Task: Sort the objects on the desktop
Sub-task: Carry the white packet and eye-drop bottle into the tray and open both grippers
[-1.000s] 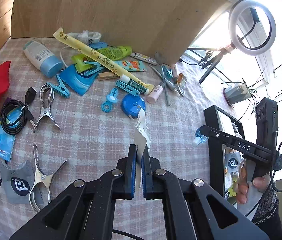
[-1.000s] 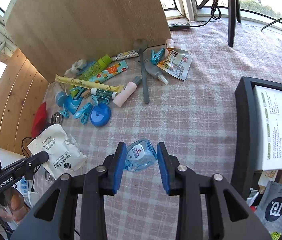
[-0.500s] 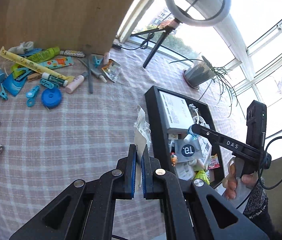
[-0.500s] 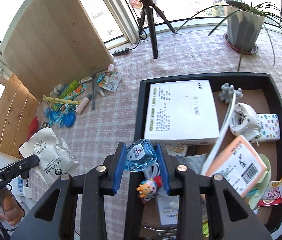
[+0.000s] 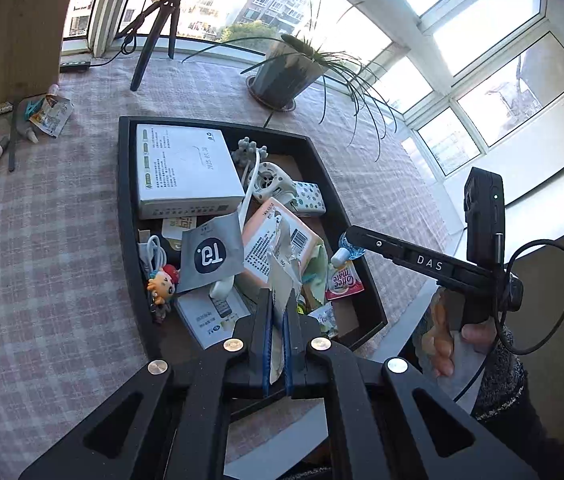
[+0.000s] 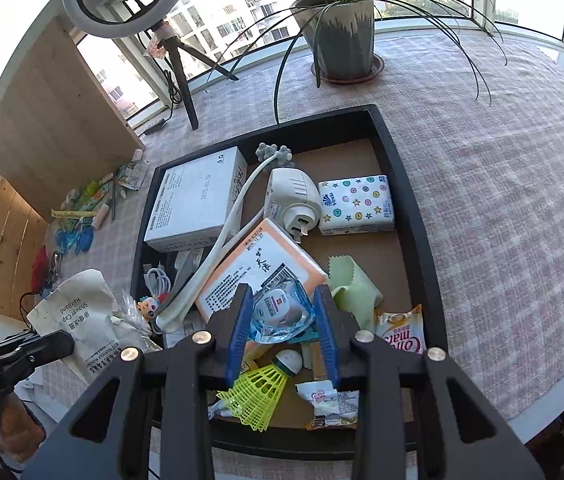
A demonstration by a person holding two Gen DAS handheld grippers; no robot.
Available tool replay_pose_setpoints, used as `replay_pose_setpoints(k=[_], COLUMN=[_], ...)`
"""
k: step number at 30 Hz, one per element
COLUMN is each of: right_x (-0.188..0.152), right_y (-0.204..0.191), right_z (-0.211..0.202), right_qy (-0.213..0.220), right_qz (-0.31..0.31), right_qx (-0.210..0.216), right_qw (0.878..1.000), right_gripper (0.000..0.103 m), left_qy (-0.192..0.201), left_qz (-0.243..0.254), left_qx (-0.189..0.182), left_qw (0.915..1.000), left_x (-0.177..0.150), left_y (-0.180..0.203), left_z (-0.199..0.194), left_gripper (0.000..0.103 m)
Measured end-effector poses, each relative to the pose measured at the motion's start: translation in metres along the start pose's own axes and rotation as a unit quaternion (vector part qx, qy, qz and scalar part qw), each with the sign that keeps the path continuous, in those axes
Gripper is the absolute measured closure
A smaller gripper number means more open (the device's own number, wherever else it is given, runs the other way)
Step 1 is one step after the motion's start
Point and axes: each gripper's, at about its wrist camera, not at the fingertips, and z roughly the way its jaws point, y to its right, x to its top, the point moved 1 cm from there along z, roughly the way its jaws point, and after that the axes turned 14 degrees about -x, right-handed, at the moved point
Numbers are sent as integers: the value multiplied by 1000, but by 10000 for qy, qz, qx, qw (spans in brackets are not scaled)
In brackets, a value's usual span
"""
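Observation:
My left gripper (image 5: 278,304) is shut on a white shower cap packet (image 5: 282,264) and holds it over the near end of the black tray (image 5: 126,184). The packet also shows in the right wrist view (image 6: 82,320), beside the tray's left wall. My right gripper (image 6: 282,312) is shut on a small clear blue bottle (image 6: 280,312) and holds it above the tray (image 6: 409,200), over an orange tissue pack (image 6: 258,264). The tray holds a white box (image 6: 198,200), a spotted tissue pack (image 6: 355,204), a yellow shuttlecock (image 6: 258,388) and sachets.
A pile of tubes, clips and packets (image 6: 86,212) lies on the checked cloth left of the tray, by a wooden board (image 6: 50,112). A potted plant (image 6: 341,36) and a ring light tripod (image 6: 178,64) stand behind the tray. The table edge (image 6: 553,412) is at the near right.
Both grippers have swung right from the pile of objects to over the black tray, each still holding its item. The tray now fills both views.

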Motion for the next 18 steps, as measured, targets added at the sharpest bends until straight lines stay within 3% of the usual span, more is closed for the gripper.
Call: replay_pose_setpoints(k=[7,8,9,11,18], right_x=[-10,-11,-12,-13,-17], right_y=[20,21,22,22,11], right_z=[-8,-10,-11,-14,-25], right_qy=[27,10,-22,-3,91], right_qz=[-16,10,17,-1,-152], right_qx=[119,118,116,155,197], right_qw=[9999,9999,9999,9999,9996], right_gripper=[71,70,68,66,61], left_qy=[-123,-142,-202,-108,66], left_qz=[148,193,238,259,389], left_qx=[257,413,562,780,1039], left_qw=[9995,9989,9979,9966,9938], left_x=[-8,-9,-9,-11,-17], left_y=[25,27,29,30,39], left_z=[29,32,36,39,32], left_gripper=[98,91,74,61,61])
